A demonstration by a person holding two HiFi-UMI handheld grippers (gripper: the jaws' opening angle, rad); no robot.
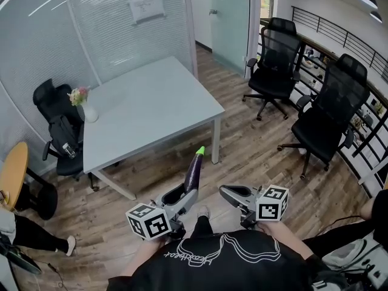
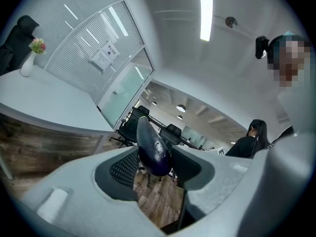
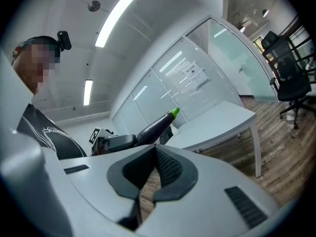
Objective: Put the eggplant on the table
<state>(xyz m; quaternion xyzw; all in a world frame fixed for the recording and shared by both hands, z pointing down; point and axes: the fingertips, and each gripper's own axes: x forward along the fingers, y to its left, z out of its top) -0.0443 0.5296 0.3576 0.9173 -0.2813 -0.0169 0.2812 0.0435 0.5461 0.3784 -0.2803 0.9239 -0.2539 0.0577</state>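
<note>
A long dark purple eggplant (image 1: 193, 171) with a green stem end sticks out forward from my left gripper (image 1: 180, 195), which is shut on its thick end. In the left gripper view the eggplant (image 2: 152, 149) sits pressed between both dark pads. It hangs over the wooden floor, just short of the near corner of the light grey table (image 1: 151, 108). My right gripper (image 1: 230, 193) is beside it on the right, shut, with nothing in it. In the right gripper view its pads (image 3: 168, 167) meet, and the eggplant (image 3: 155, 125) and the table (image 3: 217, 120) lie beyond.
A white vase of flowers (image 1: 85, 107) stands at the table's left edge. A black chair with a bag (image 1: 59, 131) is at the left, and two black office chairs (image 1: 276, 59) (image 1: 330, 114) at the right by a railing. A round wooden table (image 1: 12, 174) sits at the far left.
</note>
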